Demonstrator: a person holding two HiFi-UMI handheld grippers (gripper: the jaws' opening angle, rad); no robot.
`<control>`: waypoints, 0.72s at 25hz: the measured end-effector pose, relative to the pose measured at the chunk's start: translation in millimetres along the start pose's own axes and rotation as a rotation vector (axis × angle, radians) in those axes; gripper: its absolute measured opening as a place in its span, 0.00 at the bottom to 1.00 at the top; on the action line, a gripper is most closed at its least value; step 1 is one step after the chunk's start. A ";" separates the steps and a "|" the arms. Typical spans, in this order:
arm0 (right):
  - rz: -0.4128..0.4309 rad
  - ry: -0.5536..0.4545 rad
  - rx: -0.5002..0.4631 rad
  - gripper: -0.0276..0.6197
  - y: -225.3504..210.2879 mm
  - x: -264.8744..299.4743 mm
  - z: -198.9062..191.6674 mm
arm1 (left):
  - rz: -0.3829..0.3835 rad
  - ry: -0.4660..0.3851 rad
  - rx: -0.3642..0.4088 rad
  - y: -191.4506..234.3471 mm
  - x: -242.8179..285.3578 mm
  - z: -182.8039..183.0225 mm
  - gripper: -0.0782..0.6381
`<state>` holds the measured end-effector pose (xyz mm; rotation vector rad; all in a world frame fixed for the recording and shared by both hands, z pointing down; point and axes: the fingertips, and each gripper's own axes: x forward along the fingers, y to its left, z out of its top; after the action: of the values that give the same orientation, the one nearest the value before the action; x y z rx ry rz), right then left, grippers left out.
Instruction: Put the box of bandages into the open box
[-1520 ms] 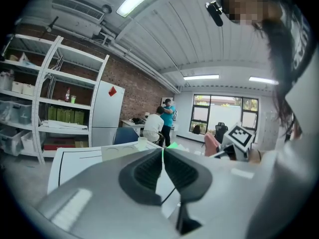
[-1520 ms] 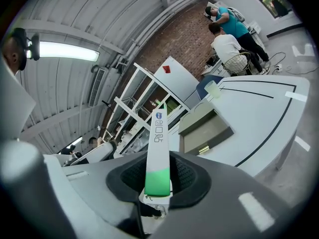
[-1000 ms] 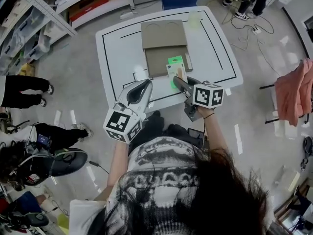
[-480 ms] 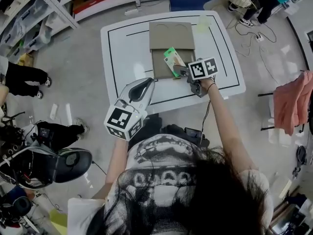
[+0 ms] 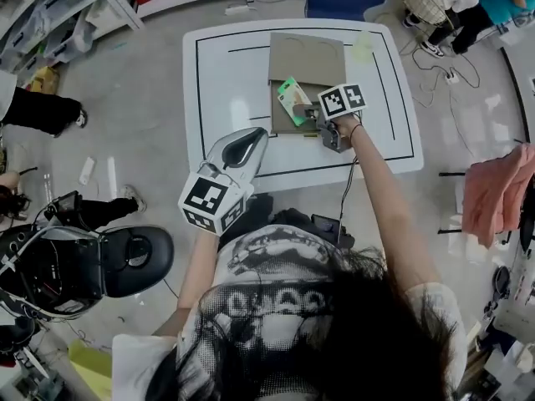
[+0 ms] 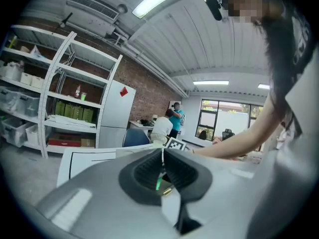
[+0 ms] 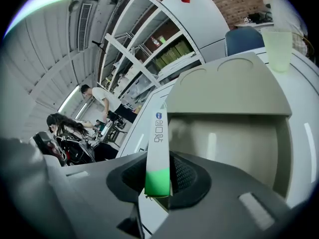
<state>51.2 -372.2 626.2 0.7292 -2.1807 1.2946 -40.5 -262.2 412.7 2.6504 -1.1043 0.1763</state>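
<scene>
The left hand-held gripper (image 5: 248, 143) stays nearest the person, over the near edge of the white table with a black border line (image 5: 226, 82), as it was a second ago. Its jaws are pressed together with nothing between them.

Farther out, the right hand-held gripper (image 5: 303, 112) is clamped on the white and green box of bandages (image 5: 292, 99). A second ago it held this box at the near edge of the brown cardboard open box (image 5: 306, 120); it has since been carried farther and to the left. Now it hangs tilted over the near left part of the cavity, and whether it touches the cardboard cannot be told.

Seen edge-on in the right gripper view, the box of bandages (image 7: 158, 143) is slim, green at the gripped end and white beyond. It bears a round blue logo and blue characters too small to read.

The open box's lid flap lies flat on the far side.
</scene>
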 end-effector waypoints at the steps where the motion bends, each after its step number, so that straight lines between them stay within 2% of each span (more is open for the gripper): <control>1: 0.006 0.013 0.007 0.18 -0.7 4.1 -0.4 | 0.006 0.000 -0.003 2.3 -0.5 -0.9 0.11; 7: 0.014 0.094 0.023 0.18 -7.0 18.7 -7.7 | 0.042 -0.007 -0.018 15.5 -5.4 -1.0 0.11; 15: 0.093 0.187 0.109 0.18 -7.9 24.2 -11.1 | 0.074 -0.008 -0.037 26.1 -10.8 -3.3 0.11; 18: 0.079 0.203 0.088 0.18 -8.0 23.5 -12.8 | 0.085 -0.008 -0.041 27.8 -13.7 -0.9 0.11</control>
<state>41.2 -368.5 652.0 0.5237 -2.0184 1.4456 -70.0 -271.4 416.1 2.5727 -1.2107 0.1575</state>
